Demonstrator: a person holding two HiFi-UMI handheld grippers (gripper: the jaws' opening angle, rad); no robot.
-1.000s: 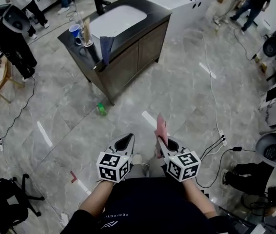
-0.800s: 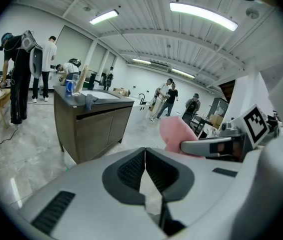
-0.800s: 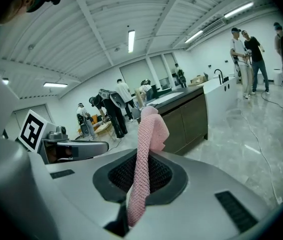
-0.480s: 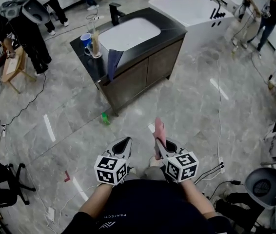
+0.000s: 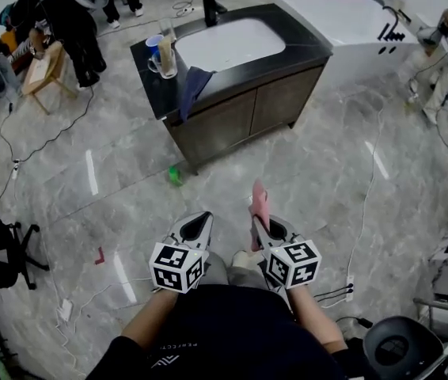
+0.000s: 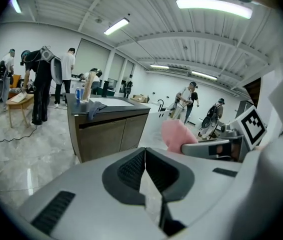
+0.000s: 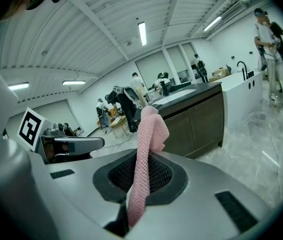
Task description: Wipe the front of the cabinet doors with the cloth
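Observation:
A dark wooden vanity cabinet with two doors (image 5: 249,115) (image 6: 111,136) (image 7: 196,125) stands ahead across the grey floor, a white sink in its black top. My right gripper (image 5: 259,220) (image 7: 140,181) is shut on a pink cloth (image 5: 260,203) (image 7: 147,149) (image 6: 178,135) that sticks up out of the jaws. My left gripper (image 5: 195,226) (image 6: 144,174) is shut with nothing between its jaws. Both grippers are held close to the person's body, well short of the cabinet.
A blue-grey cloth (image 5: 194,85) hangs over the countertop edge beside a blue cup (image 5: 154,44). A small green object (image 5: 176,176) lies on the floor before the cabinet. A white bathtub (image 5: 358,22) sits right of it. People, chairs and cables stand around.
The view has swung and moved nearer, so the cabinet sits more central and closer. Both grippers keep the same pose, the pink cloth still held in the right one.

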